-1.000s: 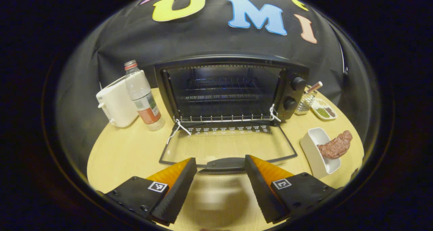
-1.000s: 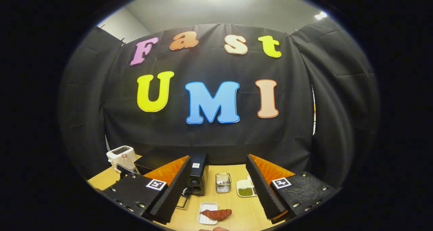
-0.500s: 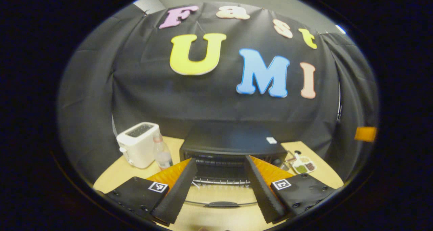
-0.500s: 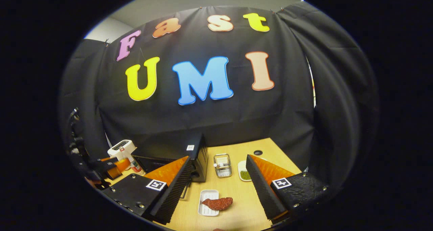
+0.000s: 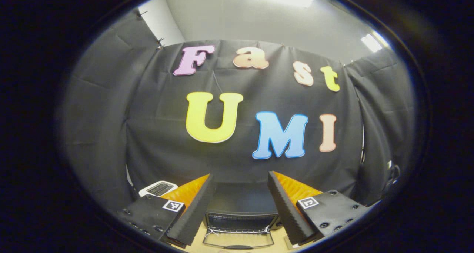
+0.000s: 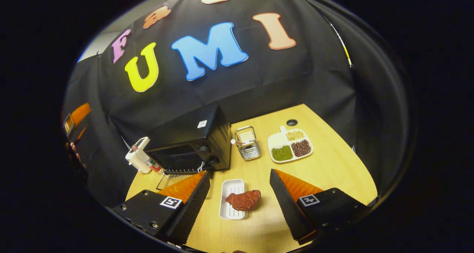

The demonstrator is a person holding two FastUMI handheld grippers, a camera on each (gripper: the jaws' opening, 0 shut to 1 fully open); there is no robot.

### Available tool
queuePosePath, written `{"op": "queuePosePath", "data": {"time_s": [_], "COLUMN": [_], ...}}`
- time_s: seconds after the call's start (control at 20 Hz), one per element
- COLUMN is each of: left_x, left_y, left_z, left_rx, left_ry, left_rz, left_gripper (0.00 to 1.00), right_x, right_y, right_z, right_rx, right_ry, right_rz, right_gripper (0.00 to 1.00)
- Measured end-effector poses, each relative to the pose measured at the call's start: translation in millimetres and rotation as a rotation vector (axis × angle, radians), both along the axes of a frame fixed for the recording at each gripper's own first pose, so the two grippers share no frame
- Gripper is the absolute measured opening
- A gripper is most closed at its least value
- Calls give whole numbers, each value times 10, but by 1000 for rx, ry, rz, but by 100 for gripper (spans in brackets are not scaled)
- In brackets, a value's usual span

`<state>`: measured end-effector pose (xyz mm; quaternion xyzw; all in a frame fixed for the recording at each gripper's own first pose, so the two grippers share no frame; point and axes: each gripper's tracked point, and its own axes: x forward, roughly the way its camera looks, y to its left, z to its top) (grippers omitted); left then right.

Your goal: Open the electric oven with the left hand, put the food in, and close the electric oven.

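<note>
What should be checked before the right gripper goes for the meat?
1. Electric oven door open: ok, it lies flat.
2. Right gripper open and empty: ok.
3. Piece of meat reachable: ok, it lies half on the white tray, between the fingers' line.
4. Left gripper clear of the door: ok, raised, open.
5. Oven rack free: cannot tell.
6. Seasoning plate and wire basket out of the path: ok.
</note>
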<state>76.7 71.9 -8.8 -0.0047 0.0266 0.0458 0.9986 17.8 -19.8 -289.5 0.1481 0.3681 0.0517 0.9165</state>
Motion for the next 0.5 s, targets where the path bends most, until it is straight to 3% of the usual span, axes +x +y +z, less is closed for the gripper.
{"op": "queuePosePath", "data": {"time_s": [0.2,0.5], "left_x": [-51,-75], "left_y": [-73,-135], "left_z": [253,34], "left_rx": [25,38], "left_ry": [-33,52], "left_rz": [3,15], "left_gripper": [100,100], "right_x": [-146,-110], "right_y": [-75,49], "right_z": [-467,-1028], "right_rx": [57,333], "right_ry": [119,208], "right_rz": [4,-60], "right_gripper": [99,99]}}
